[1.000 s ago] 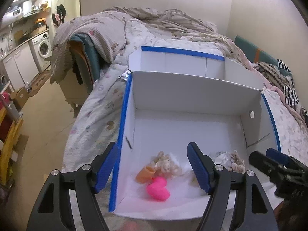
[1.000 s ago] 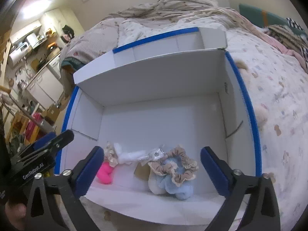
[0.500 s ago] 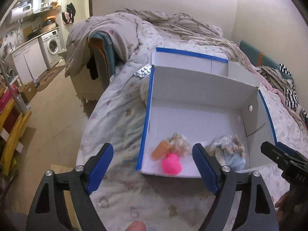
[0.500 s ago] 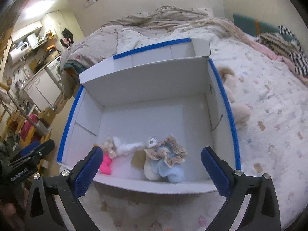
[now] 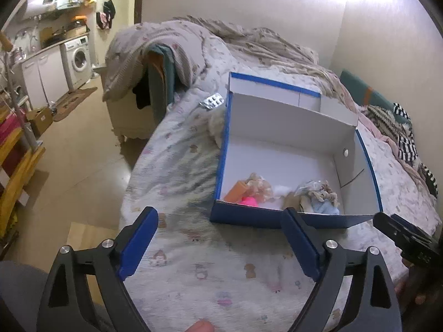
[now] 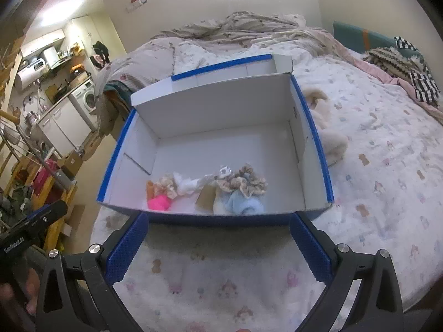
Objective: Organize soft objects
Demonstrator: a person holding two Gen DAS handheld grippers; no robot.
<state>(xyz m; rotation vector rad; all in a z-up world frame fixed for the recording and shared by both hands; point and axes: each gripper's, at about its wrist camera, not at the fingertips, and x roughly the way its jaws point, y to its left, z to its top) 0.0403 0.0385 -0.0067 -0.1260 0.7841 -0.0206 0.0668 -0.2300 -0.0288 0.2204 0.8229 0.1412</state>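
Observation:
An open blue-and-white cardboard box (image 5: 277, 127) (image 6: 210, 110) lies on the bed. Along its near wall sit several soft items: a pink piece (image 5: 249, 201) (image 6: 158, 202), an orange piece (image 5: 234, 191) (image 6: 150, 189), a beige frilly scrunchie (image 6: 243, 183), a light blue fluffy item (image 5: 322, 207) (image 6: 243, 204) and a white tuft (image 6: 188, 185). My left gripper (image 5: 218, 243) is open and empty, held above the quilt in front of the box. My right gripper (image 6: 218, 246) is open and empty, also in front of the box.
A cream plush toy (image 6: 329, 127) lies on the quilt right of the box. A blister pack (image 5: 211, 101) lies by the box's far left corner. Crumpled blankets (image 5: 249, 44) cover the bed's far end. The bed's left edge drops to the floor (image 5: 77, 149), with kitchen units beyond.
Both grippers have pulled back and away from the box. The box now appears farther off, and more quilt shows in front of it. The items in the box have not moved.

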